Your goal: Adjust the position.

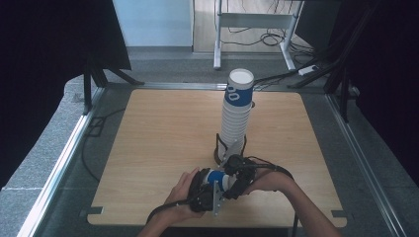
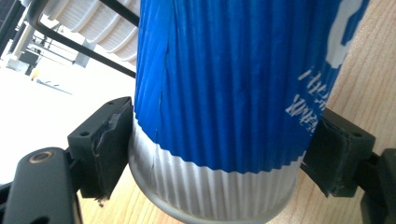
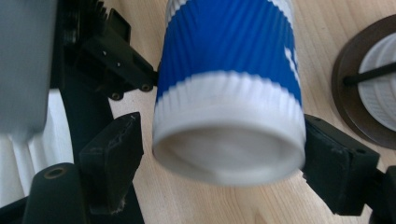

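My left gripper [image 2: 212, 154] clamped on blue ribbed cup [image 2: 233, 84], cup lying sideways between both claws, low over table [image 1: 148, 148]. Right gripper [image 3: 219, 163] straddling white end: one jaw touching, other shows sliver of gap, grip unclear. Cup stack [image 1: 236, 111] just beyond. Best pull straight along cup axis, squeeze gently, avoid crushing.

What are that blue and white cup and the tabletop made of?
The blue and white ribbed cup looks like matte corrugated paper: fine ridges and a seam line show. The light tabletop appears to be wood or wood-look laminate, going by its grain pattern.
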`<action>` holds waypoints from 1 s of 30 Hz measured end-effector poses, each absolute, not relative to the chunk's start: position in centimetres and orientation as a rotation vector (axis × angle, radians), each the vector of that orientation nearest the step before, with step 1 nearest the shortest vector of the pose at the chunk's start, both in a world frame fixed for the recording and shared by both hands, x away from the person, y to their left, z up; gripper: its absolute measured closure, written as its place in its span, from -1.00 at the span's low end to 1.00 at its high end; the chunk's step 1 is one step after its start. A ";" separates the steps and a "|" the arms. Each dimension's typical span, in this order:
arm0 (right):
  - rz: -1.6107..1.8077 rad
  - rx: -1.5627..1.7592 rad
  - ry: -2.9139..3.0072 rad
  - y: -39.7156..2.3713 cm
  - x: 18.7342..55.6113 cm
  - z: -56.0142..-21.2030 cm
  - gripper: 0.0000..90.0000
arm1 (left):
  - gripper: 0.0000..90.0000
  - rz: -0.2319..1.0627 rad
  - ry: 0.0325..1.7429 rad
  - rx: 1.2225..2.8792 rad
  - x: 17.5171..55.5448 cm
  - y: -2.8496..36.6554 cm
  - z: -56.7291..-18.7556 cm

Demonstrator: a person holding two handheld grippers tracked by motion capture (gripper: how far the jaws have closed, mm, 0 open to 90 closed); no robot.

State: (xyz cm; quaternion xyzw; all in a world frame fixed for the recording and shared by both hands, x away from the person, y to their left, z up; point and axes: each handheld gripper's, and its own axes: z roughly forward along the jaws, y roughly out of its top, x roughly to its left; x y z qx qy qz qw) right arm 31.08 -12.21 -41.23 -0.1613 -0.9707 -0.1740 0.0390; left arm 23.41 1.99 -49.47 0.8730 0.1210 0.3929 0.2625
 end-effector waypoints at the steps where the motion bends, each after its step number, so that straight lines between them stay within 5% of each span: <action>1: -0.507 -0.499 -2.984 -11.9 31.2 -41.4 -0.58 | -0.61 1.066 0.323 2.362 23.4 2.0 -49.5; 30: -0.526 -0.466 -3.029 -11.6 31.4 -42.3 -0.39 | -0.81 1.086 0.342 2.349 23.7 2.1 -49.5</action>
